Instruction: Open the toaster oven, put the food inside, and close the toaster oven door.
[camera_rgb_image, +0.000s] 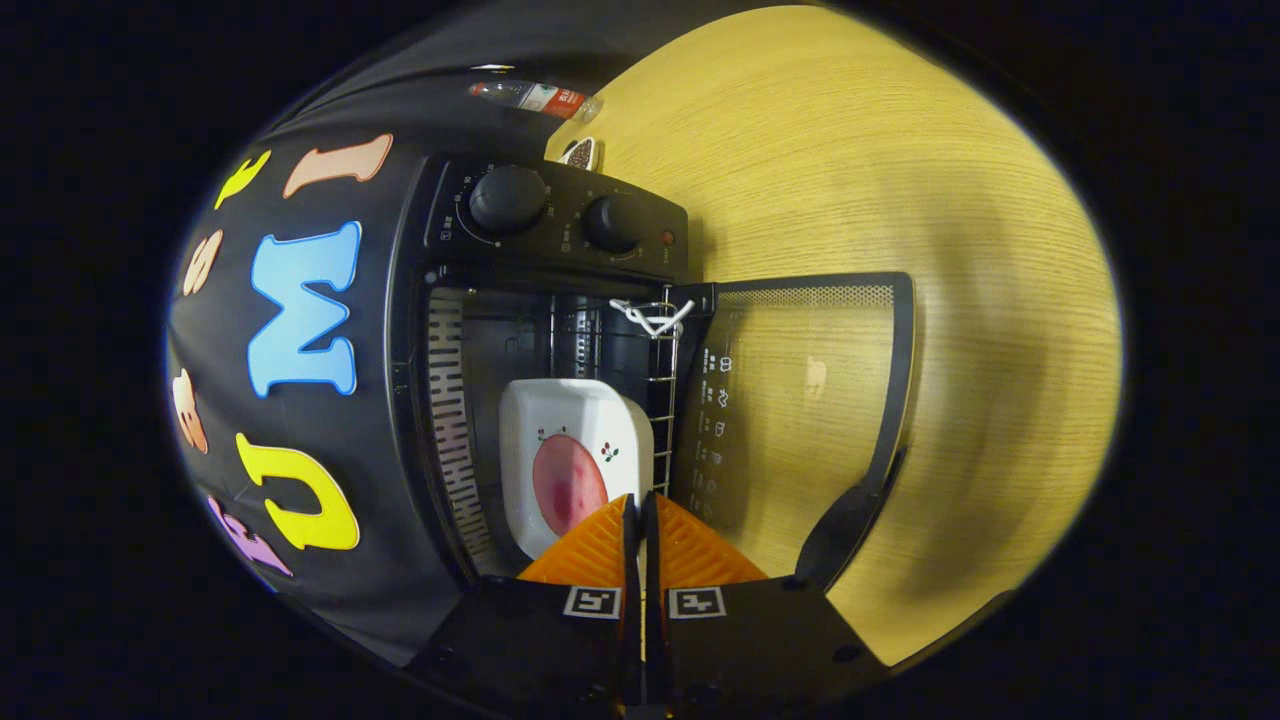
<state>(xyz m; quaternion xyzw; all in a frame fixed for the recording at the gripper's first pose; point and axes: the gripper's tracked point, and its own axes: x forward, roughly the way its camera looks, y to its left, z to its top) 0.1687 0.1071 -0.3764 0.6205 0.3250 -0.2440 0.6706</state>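
Between my two orange fingers (600, 545) only a thin dark slit remains; my gripper (640, 508) is closed almost completely and holds nothing. Just ahead of the fingertips sits the white square dish (572, 455) with the pink food (567, 484) in it, resting inside the toaster oven (545, 330) on what I take to be the wire rack (662, 400), though the dim cavity makes that hard to confirm. Small cherry prints mark the dish's rim. The near edge of the dish is covered by my fingers, so I cannot tell whether they touch it.

Beside the dish, the oven door (800, 400) hangs fully open, its glass pane showing the wooden table (900, 200) through it, and its dark handle (850, 520) lies near my gripper body. A white cord (652, 316) is tied at the rack's edge by the door hinge. Beyond the cavity, two black knobs (508, 199) sit on the control panel with a small red lamp (667, 238) next to them. Farther off, a plastic bottle (535, 97) lies by the booth wall.
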